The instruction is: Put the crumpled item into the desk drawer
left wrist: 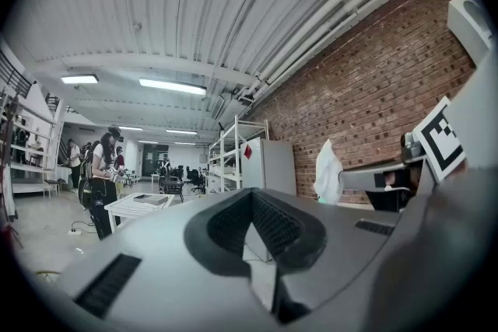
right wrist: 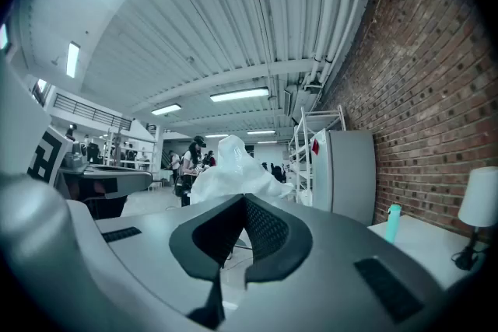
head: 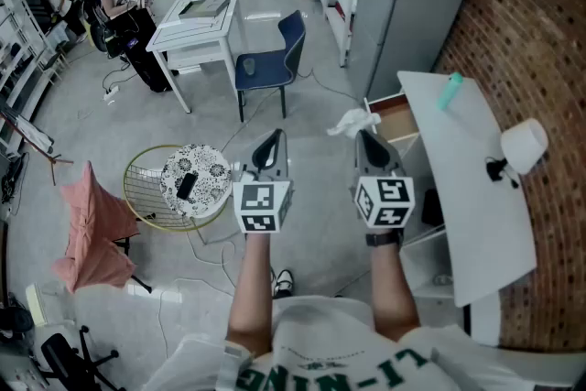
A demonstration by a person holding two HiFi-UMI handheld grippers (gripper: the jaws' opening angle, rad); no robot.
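Right claw (head: pixel 364 135) (right wrist: pixel 243 198): jaws fully closed, pinching the crumpled item (head: pixel 351 122) (right wrist: pixel 229 171). The white item bunches up above and ahead of the jaw tips and touches nothing else.

Left claw (head: pixel 273 137) (left wrist: pixel 250 192): jaws closed tip to tip, with nothing between them. It is level with the right claw and apart from it, to its left.

Drawer (head: pixel 396 116): pulled out of the desk (head: pixel 476 197), just ahead and right of the right claw. Its brown inside is exposed. The item hangs just beside the drawer's near edge; whether it is over the opening cannot be told.

Desk top, right of the right claw: a teal bottle (head: pixel 450 91) and a white lamp (head: pixel 524 145).

Wire basket (head: pixel 137 188): on the floor, well left of the left claw. A speckled round piece (head: pixel 206 169) lies over it, with a small dark object (head: pixel 186 186) on top
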